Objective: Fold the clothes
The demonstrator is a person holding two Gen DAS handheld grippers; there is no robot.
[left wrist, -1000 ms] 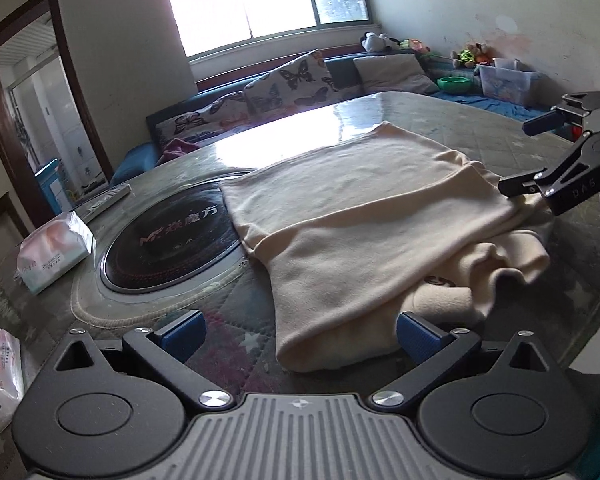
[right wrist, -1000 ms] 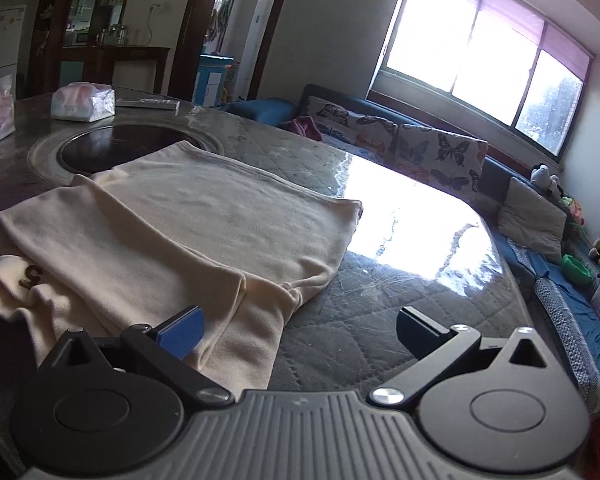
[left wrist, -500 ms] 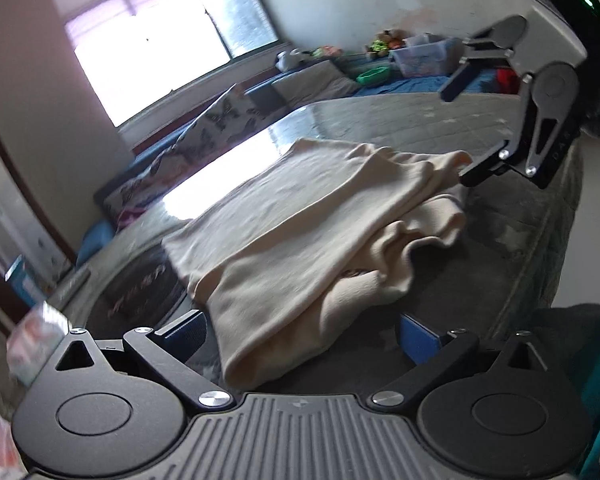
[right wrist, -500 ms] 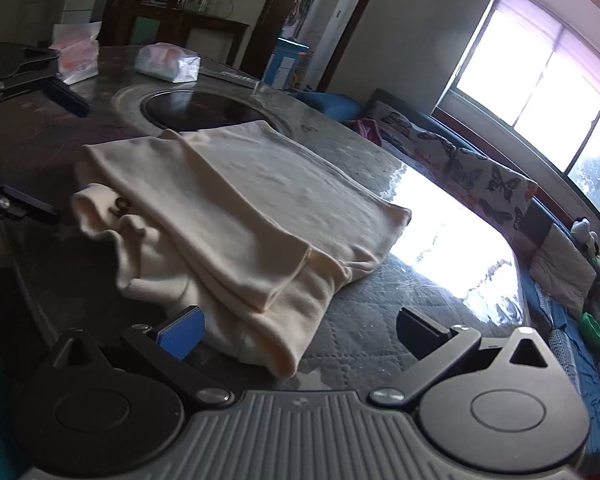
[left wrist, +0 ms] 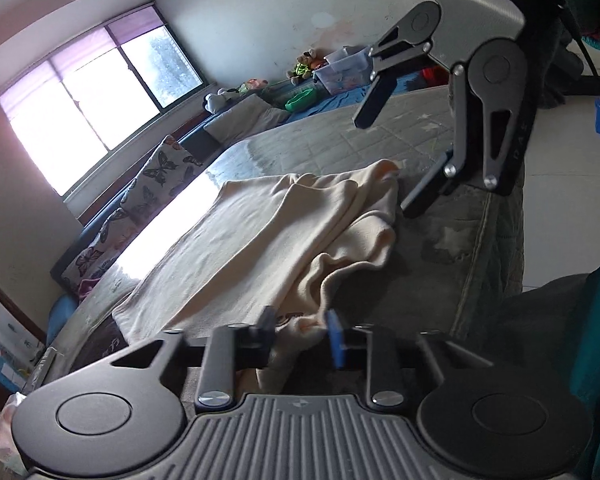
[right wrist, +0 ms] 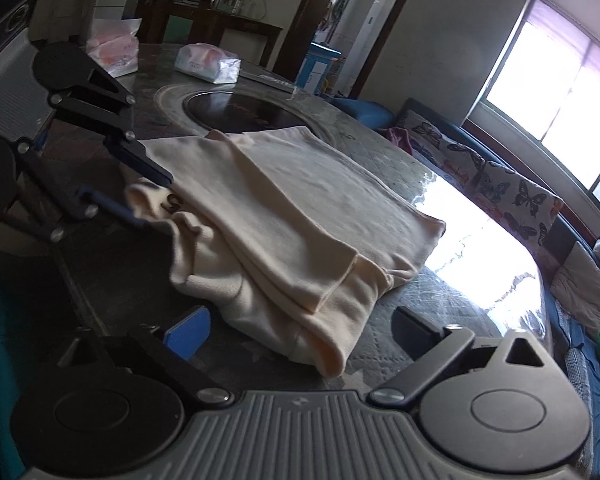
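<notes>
Cream garment (left wrist: 268, 240) lying partly folded on the quilted tabletop (left wrist: 472, 248), its upper layer flat, looser bunched folds along the near edge. Left gripper (left wrist: 300, 334) at the bunched corner of that garment, jaws closing – a ridge of cream fabric with a small brown mark sitting right between the two fingers, black one on one side, blue-padded one on the other; fabric touching both pads as far as the blur allows. Same corner seen from the right wrist view: left gripper (right wrist: 148, 200) reaching in from the left edge, fingertips over the folded lip of the garment (right wrist: 284, 216).

Right gripper (right wrist: 300, 330) spread wide, jaws only just beginning to close, pads pressing on nothing – the rounded fold of the garment's near corner lying between and just ahead of the fingers, blue pad (right wrist: 188, 336) to its left, black finger to its right. From the left wrist view, right gripper (left wrist: 396, 160) poised beyond the garment's far corner, one finger low beside the cloth, the other raised above the tabletop.

Beyond the left gripper: dark round inset plate (right wrist: 240, 114) in the tabletop, tissue pack (right wrist: 208, 62) further off. Beyond the right gripper: butterfly-print cushions (right wrist: 512, 196) under a bright window (right wrist: 572, 92).
</notes>
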